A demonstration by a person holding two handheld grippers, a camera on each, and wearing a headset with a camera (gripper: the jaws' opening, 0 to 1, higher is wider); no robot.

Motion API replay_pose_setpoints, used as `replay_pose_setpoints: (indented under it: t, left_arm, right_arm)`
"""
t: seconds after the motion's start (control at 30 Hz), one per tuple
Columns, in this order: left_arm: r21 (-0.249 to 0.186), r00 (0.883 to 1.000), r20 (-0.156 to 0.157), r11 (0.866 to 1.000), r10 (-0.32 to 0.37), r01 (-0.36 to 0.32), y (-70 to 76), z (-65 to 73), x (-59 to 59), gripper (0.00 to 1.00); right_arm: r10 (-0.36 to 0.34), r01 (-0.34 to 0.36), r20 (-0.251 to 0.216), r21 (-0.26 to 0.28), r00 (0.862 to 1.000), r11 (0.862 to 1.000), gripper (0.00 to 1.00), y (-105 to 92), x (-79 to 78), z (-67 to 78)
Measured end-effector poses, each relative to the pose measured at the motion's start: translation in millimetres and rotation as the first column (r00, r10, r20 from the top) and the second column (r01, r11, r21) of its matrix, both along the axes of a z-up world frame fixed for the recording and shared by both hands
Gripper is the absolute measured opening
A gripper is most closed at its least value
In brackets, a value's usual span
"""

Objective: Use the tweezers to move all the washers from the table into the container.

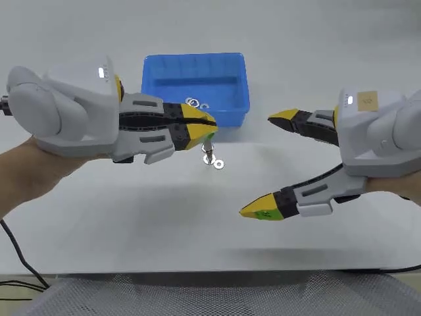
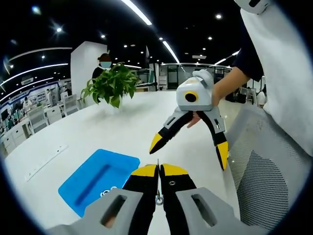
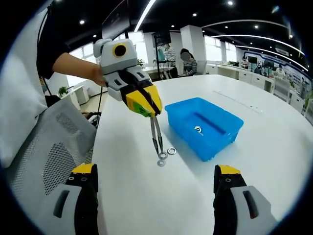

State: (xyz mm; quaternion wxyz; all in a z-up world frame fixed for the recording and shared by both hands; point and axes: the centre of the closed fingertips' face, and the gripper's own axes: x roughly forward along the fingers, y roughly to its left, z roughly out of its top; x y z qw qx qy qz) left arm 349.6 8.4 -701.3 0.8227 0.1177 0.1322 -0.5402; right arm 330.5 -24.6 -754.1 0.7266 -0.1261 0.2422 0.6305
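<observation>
- At frame centre, left tongs clamped on tweezers, tips down at two washers on desk.
- Best to pinch one washer by its rim, lift straight, hold squeeze steady.
- At frame right, right tongs spread wide, holding nothing.
- At upper centre, container just behind, a few more lying inside.

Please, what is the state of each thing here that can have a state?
left hand-held gripper: shut on the tweezers.
right hand-held gripper: open, empty.
tweezers: tips down at the table washers.
table washers: lying flat, outside the container.
container: open-topped, holds other washers.
</observation>
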Motion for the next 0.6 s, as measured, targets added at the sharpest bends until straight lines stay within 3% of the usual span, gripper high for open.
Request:
replay_pose_setpoints:
  t: [0.43, 0.6]
  left_arm:
    - [0.000, 0.999, -0.024, 1.000, -0.031, 0.031, -1.9, -3.7, -4.9, 0.05]
    - [0.039, 0.998, -0.031, 0.998, -0.056, 0.058, 0.1, -4.0, -4.3, 0.05]
  right_arm:
    - [0.007, -0.007, -0.016, 0.004, 1.000, 1.000, 0.97, 4.3, -3.0, -1.2]
    - [0.019, -0.019, -0.006, 0.001, 1.000, 1.000, 0.87, 11.5, -1.4, -4.8]
